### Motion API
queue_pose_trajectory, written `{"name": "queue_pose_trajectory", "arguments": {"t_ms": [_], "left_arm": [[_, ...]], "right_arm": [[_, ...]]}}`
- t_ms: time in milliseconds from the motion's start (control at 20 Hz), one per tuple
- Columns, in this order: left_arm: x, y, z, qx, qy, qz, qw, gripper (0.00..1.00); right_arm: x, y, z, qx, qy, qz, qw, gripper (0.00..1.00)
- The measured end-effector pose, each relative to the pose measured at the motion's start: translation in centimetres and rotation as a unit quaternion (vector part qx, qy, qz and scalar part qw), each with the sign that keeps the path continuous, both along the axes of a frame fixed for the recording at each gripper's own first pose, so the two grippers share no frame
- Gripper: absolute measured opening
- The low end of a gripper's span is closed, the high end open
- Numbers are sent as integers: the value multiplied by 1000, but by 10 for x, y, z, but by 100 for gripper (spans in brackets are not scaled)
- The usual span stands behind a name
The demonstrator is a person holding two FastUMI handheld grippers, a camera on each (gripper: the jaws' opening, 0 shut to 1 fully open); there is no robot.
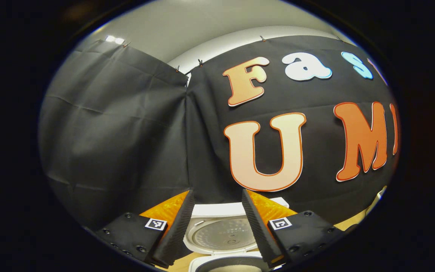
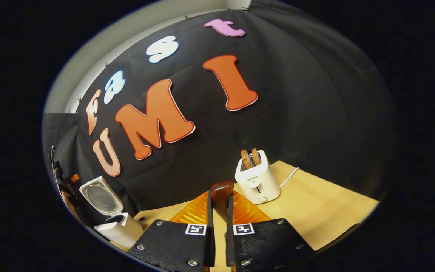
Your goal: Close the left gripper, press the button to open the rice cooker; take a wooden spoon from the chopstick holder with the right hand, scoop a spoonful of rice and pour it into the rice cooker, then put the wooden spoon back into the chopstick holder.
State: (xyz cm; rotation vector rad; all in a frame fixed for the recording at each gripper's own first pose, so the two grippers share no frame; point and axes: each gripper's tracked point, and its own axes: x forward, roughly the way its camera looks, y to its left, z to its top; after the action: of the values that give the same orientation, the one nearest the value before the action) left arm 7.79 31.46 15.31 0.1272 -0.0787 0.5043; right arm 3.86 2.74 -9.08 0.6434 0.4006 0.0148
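In the left gripper view my left gripper (image 1: 218,192) stands open with nothing between its fingers. Just below and beyond it sits the white rice cooker (image 1: 228,261), its lid (image 1: 225,234) swung up and open. In the right gripper view my right gripper (image 2: 220,194) is shut on the wooden spoon (image 2: 222,189), whose dark brown rounded end sticks up between the fingertips. Far to the left in that view stands the rice cooker (image 2: 119,228) with its open lid (image 2: 100,196). What is inside the cooker is hidden.
A white toaster (image 2: 257,181) holding two bread slices stands on the light wooden table (image 2: 315,204) ahead and right of the right gripper, its cord trailing right. At the far left edge of the right gripper view is the other gripper (image 2: 66,183).
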Motion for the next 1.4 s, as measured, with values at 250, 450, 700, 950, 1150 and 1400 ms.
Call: {"name": "queue_pose_trajectory", "arguments": {"t_ms": [250, 450, 700, 950, 1150, 1400], "left_arm": [[7, -12, 12, 14, 1, 0, 1000, 83], [15, -15, 7, 11, 15, 1, 1000, 82], [31, -28, -2, -2, 26, -15, 1000, 82], [49, -38, 1, 13, 38, -15, 999, 83], [64, -34, 6, 33, 44, -5, 998, 82], [100, -5, -8, 13, 79, 10, 997, 82]], "right_arm": [[-1, -3, -38, 46, 39, -18, 998, 11], [-2, -15, -62, 83, 64, -38, 994, 12], [-2, -27, -85, 128, 83, -57, 987, 11], [-3, -28, -86, 168, 85, -50, 981, 21], [-1, -31, -89, 161, 92, -48, 982, 41], [-4, -54, -47, 29, 50, -43, 997, 52]]}}
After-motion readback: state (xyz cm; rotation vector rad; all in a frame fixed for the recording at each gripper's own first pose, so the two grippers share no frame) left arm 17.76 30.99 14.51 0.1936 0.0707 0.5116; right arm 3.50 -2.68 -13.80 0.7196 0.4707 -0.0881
